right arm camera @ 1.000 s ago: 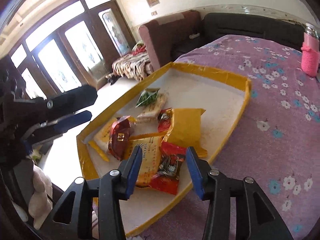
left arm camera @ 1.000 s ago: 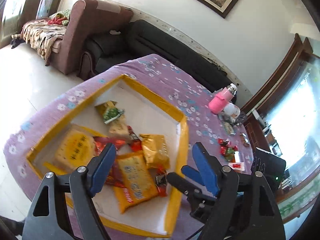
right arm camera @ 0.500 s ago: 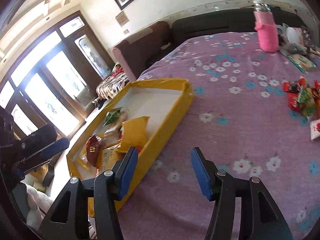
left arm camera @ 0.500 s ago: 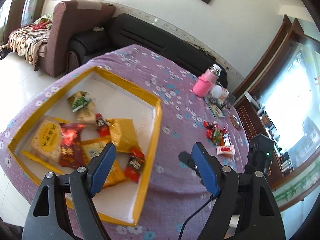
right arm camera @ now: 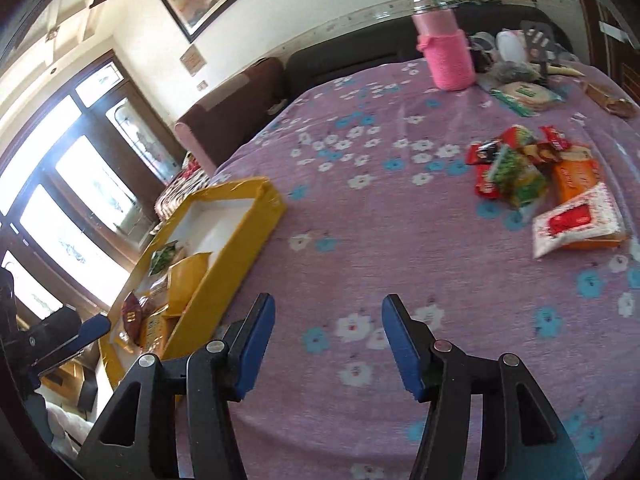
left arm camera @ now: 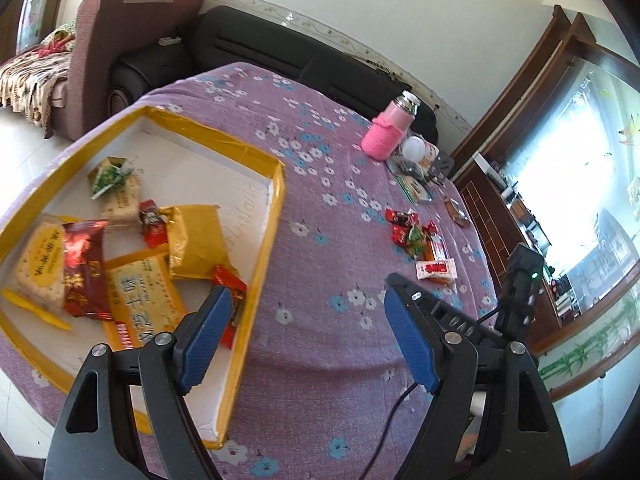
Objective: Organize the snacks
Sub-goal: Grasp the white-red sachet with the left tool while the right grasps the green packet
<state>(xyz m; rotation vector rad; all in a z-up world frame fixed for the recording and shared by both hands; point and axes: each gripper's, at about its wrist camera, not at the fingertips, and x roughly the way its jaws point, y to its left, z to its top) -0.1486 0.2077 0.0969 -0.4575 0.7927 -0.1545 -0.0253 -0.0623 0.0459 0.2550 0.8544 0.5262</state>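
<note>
A yellow-rimmed tray (left arm camera: 276, 216) on the purple flowered tablecloth holds several snack packets (left arm camera: 144, 280); it also shows at the left of the right wrist view (right arm camera: 224, 276). A loose pile of snack packets (left arm camera: 420, 244) lies on the cloth to the right, and appears in the right wrist view (right arm camera: 536, 184). My left gripper (left arm camera: 308, 320) is open and empty, above the tray's right rim. My right gripper (right arm camera: 328, 332) is open and empty, above bare cloth between tray and pile.
A pink bottle (left arm camera: 390, 132) and small clutter (right arm camera: 516, 76) stand at the table's far side. A dark sofa (left arm camera: 248, 40) and a maroon armchair (left arm camera: 116, 40) stand behind the table. The other gripper's black body (left arm camera: 520, 292) is at the right.
Both grippers have swung right, away from the tray and toward the loose snack pile. The right gripper, earlier over the tray's snacks, is now over bare cloth. Both stayed open.
</note>
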